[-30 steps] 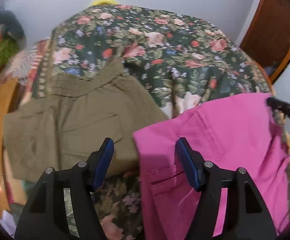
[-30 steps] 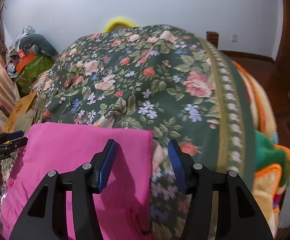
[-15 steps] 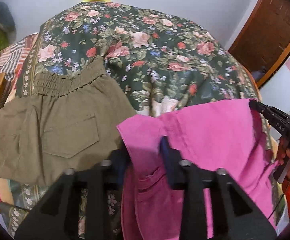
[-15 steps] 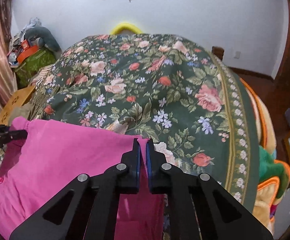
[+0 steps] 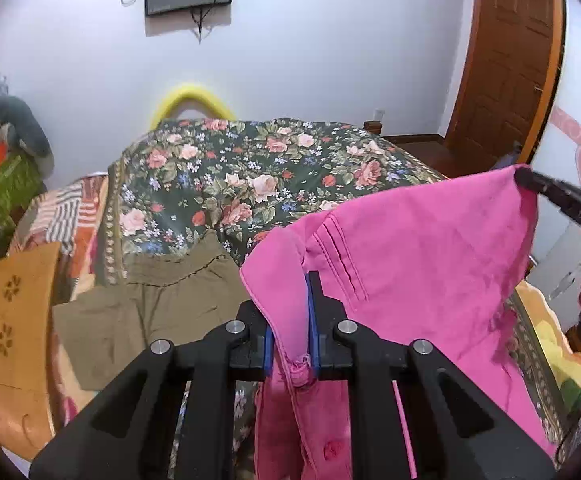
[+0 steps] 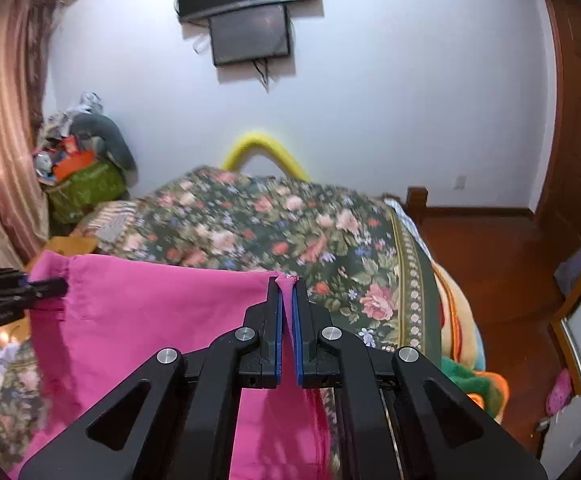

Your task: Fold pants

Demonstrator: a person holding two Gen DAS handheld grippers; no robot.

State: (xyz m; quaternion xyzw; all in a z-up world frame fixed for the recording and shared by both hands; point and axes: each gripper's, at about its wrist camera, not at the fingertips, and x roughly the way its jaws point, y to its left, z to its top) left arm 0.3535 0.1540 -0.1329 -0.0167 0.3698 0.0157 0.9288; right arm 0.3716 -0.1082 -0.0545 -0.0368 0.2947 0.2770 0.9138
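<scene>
At centre frame, my left gripper pinches the pink pants; my right gripper grips their other corner; olive pants lie lower left on the bed.

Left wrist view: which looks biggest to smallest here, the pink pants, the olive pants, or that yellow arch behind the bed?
1. pink pants, though they hang nearest the camera, which inflates them.
2. olive pants, lying on the bed.
3. yellow arch, farthest away, so its true size is unsure.
</scene>
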